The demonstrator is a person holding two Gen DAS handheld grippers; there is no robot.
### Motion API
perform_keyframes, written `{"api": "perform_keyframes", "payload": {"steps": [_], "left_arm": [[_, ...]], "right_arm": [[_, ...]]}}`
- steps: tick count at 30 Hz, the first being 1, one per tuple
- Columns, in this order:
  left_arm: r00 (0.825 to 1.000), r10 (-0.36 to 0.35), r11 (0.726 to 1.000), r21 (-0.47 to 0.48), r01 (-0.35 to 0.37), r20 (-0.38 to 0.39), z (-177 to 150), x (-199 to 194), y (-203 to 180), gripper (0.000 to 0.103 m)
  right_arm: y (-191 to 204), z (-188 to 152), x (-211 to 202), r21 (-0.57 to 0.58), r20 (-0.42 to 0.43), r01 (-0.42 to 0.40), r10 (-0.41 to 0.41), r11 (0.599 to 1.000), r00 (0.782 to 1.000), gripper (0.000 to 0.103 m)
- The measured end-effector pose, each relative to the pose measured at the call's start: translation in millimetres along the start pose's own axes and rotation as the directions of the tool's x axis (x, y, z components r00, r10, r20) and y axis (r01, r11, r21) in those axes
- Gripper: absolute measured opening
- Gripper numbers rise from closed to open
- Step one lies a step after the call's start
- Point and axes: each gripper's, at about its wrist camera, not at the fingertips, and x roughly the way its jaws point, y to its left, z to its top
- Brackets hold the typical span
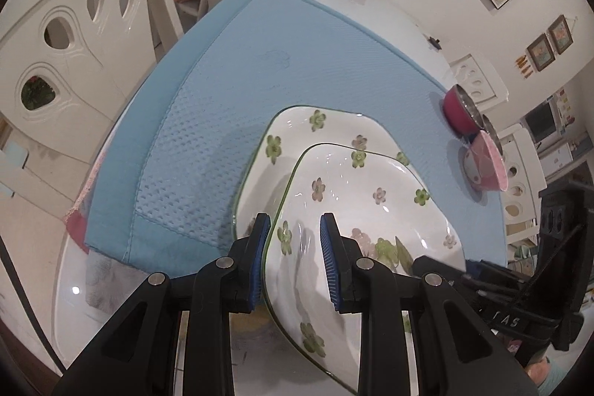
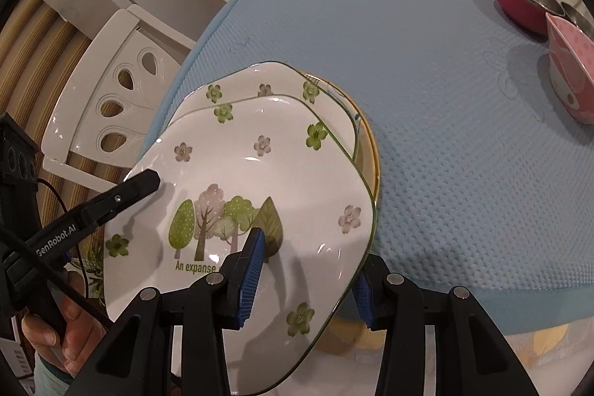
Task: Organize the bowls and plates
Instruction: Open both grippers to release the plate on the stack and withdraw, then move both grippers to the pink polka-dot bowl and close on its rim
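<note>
Both grippers (image 1: 295, 260) (image 2: 308, 275) clamp the top plate (image 2: 260, 173) over the stack; bowls (image 2: 571, 62) remain unsorted.

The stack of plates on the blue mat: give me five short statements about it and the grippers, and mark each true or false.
1. The top plate is printed with trees and small flowers. True.
2. The top plate is round. False: it is squarish with rounded corners; a yellow-rimmed plate showing under the stack looks round.
3. The left gripper has its jaws on either side of the top plate's rim. True.
4. The right gripper is away from the plates, over the bowls. False: its jaws straddle the top plate's near edge.
5. The pink bowl sits inside the stack of plates. False: it stands apart on the blue mat, beside a magenta metal bowl.
</note>
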Motion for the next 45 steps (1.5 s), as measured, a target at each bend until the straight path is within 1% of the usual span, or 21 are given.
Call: {"api": "perform_keyframes", "payload": {"steps": [4,10,13,16,18,20,21,23,24,26,28,29,32,34,36,38,40,43,45], "left_arm": [[1.000,-0.008,1.000,-0.014,0.007,-0.005,3,2,3,0.023],[1.000,0.010,1.000,-0.024,-0.011,-0.020,10,1,5,0.023],[1.000,0.021,1.000,-0.023,-0.022,-0.021,12,-1,4,0.025],[0.999,0.041,0.999,-0.024,-0.042,-0.025,16,-1,1,0.026],[0.997,0.072,0.997,-0.004,-0.072,-0.021,19,-1,-3,0.029],[0.990,0.132,0.990,0.051,-0.130,-0.041,21,2,-9,0.029],[0.983,0.177,0.980,0.098,-0.171,-0.053,21,4,-14,0.029],[0.974,0.220,0.965,0.157,-0.209,-0.056,18,3,-19,0.029],[0.971,0.234,0.955,0.196,-0.222,-0.043,16,-2,-22,0.032],[0.971,0.237,0.950,0.214,-0.227,-0.021,15,-13,-22,0.032],[0.974,0.225,0.957,0.189,-0.219,-0.008,20,-22,-17,0.032],[0.976,0.216,0.961,0.179,-0.211,-0.007,22,-23,-14,0.032],[0.977,0.210,0.966,0.163,-0.201,-0.036,33,-7,-9,0.032],[0.982,0.179,0.974,0.153,-0.167,-0.067,36,5,-10,0.032],[0.981,0.169,0.977,0.149,-0.154,-0.092,36,14,-13,0.032],[0.979,0.188,0.970,0.170,-0.172,-0.084,36,17,-19,0.032],[0.976,0.198,0.966,0.190,-0.178,-0.089,39,19,-22,0.032],[0.977,0.190,0.965,0.202,-0.166,-0.102,48,21,-26,0.032],[0.979,0.191,0.959,0.227,-0.171,-0.069,56,17,-33,0.032]], "right_arm": [[1,7,3,0.005,-0.002,0.004,-0.004,1.000,1.000,0.043],[-4,12,4,0.032,-0.008,-0.009,0.010,0.999,1.000,0.043],[-5,16,1,0.038,0.001,-0.021,0.021,0.999,1.000,0.043],[-5,18,-1,0.032,0.005,-0.011,0.011,0.999,1.000,0.043],[-5,18,-1,0.032,0.003,-0.014,0.014,0.999,1.000,0.043],[-6,16,-1,0.037,-0.001,-0.018,0.018,0.999,1.000,0.043],[-5,15,-1,0.037,-0.008,-0.020,0.021,0.999,1.000,0.043],[-4,12,-2,0.030,-0.020,-0.023,0.024,0.999,1.000,0.043],[-2,9,-3,0.018,-0.030,-0.030,0.031,0.999,0.999,0.043],[4,4,-7,-0.015,-0.035,-0.023,0.022,1.000,0.999,0.044],[3,1,-15,-0.046,-0.021,-0.022,0.021,0.999,1.000,0.044],[-2,3,-19,-0.030,-0.007,-0.016,0.016,0.999,1.000,0.044],[-17,18,-26,0.026,0.035,-0.019,0.018,0.999,0.999,0.044],[-22,34,-23,0.037,0.045,0.009,-0.011,0.999,0.999,0.044],[-24,45,-19,0.040,0.039,0.009,-0.010,0.999,0.999,0.044],[-23,50,-14,0.045,0.020,0.005,-0.006,0.999,1.000,0.044],[-22,50,-9,0.052,-0.003,-0.010,0.010,0.999,1.000,0.044],[-21,45,-4,0.069,-0.032,-0.019,0.021,0.997,0.999,0.044],[-22,42,-4,0.082,-0.040,-0.016,0.019,0.997,0.999,0.044]]}}
